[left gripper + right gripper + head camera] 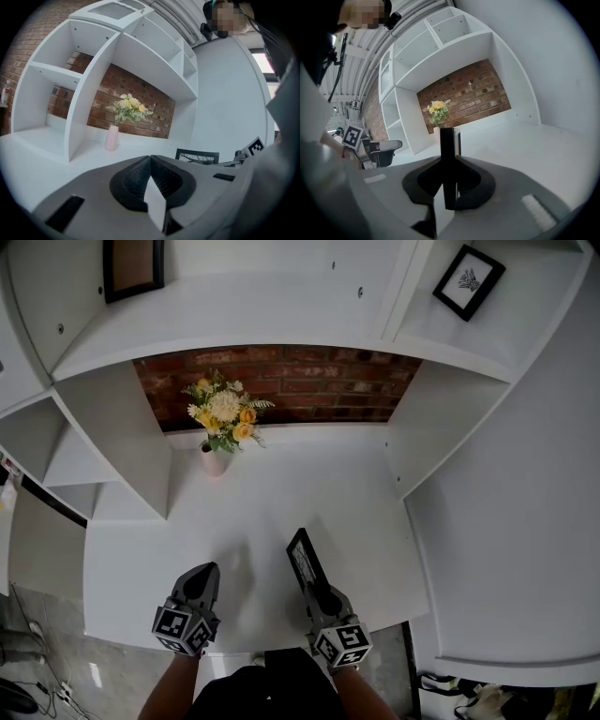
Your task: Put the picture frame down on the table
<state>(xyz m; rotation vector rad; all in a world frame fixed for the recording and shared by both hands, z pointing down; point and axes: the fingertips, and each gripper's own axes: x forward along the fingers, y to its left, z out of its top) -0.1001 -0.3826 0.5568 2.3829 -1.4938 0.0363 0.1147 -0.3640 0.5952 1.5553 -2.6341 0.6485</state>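
A small black picture frame (pixel 305 560) stands on edge over the white table (pixel 281 502), leaning left. My right gripper (pixel 321 594) is shut on its near end. In the right gripper view the picture frame (pixel 447 150) shows edge-on, rising straight up between the jaws. In the left gripper view the picture frame (pixel 197 156) shows its glazed face at the right. My left gripper (pixel 202 585) is shut with nothing in it, hovering over the table to the frame's left; its jaws meet in the left gripper view (pixel 150 161).
A pink vase of yellow and white flowers (pixel 223 423) stands at the table's back left, before a brick wall (pixel 300 381). White shelf units (pixel 103 446) flank the table. Two more frames, one (pixel 132 266) at top left and one (pixel 468 280) at top right, sit on upper shelves.
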